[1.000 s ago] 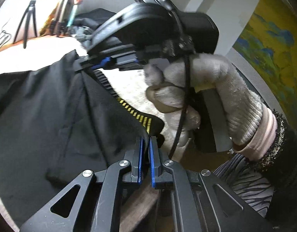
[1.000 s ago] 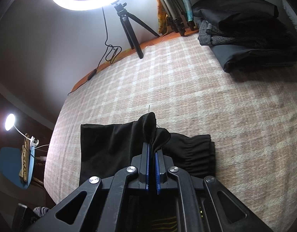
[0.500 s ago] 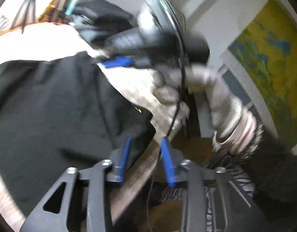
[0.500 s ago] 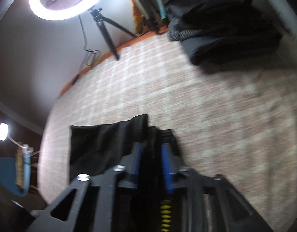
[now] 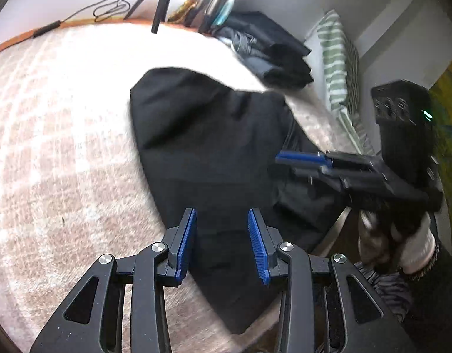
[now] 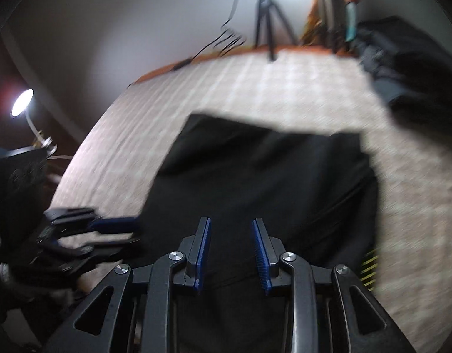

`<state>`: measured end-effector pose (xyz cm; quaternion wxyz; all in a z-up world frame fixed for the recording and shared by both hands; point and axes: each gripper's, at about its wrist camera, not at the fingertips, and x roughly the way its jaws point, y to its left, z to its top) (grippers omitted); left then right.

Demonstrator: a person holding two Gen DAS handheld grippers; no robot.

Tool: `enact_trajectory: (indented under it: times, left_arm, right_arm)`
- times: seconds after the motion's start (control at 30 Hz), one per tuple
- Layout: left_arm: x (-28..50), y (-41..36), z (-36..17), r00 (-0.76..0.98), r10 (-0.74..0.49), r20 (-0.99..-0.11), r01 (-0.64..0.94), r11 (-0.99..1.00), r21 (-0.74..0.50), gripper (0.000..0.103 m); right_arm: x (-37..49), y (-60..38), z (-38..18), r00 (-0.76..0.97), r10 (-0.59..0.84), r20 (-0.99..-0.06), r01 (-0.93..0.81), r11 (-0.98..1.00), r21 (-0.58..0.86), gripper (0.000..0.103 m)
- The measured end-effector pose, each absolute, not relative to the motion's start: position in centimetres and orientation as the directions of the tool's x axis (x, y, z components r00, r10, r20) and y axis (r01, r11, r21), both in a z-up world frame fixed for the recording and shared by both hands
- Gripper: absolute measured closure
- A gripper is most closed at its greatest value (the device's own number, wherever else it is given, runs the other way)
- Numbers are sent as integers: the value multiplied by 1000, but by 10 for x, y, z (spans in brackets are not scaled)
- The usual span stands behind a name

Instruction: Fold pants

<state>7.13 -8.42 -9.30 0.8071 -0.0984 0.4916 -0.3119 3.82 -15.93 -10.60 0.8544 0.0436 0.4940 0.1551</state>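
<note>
The left gripper (image 5: 221, 241) had its blue pads apart, and nothing was pressed between them; its jaws had just been opening. The black pants (image 5: 208, 135) lay under it, flat on the bed. The right gripper (image 6: 231, 253) stood the same way, its jaws just opened and apart, with only loose black cloth below them.

No readable writing appeared anywhere. On the pants, short yellow stripes (image 6: 368, 267) showed at the near right edge in the right wrist view, but they were too blurred to read as letters.

The pants were folded into a broad dark block near the front edge of the checked bedcover (image 5: 58, 135). Their long axis seemed to run from the front edge toward the far side, though the blur made this uncertain. Much bare cover stayed free to the left and behind them. A stack of folded dark clothes (image 5: 273, 50) sat well apart at the far right corner, and a tripod (image 6: 265, 29) stood at the far edge.
</note>
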Motion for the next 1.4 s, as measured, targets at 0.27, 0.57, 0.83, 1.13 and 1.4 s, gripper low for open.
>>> enact_trajectory:
  times: [0.27, 0.57, 0.83, 1.13, 1.4]
  left_arm:
    - [78, -90, -99, 316, -579, -752, 442, 791, -423, 68]
    - [79, -90, -100, 325, -571, -754, 442, 797, -412, 68]
    - [82, -85, -96, 344, -570, -747, 426, 803, -417, 68]
    - [94, -50, -85, 426, -555, -714, 327, 831, -450, 68]
    - [105, -53, -87, 420, -559, -714, 322, 828, -459, 68]
  right_arm:
    - [15, -128, -128, 473, 212, -855, -239, 965, 106, 78]
    - [-4, -170, -118, 539, -6, -842, -51, 998, -40, 78]
    - [-21, -227, -104, 532, -76, -844, 130, 991, -7, 76]
    - [-24, -254, -78, 586, -101, -804, 161, 987, -7, 72]
    - [-12, -213, -76, 600, 50, -799, -54, 998, 23, 69]
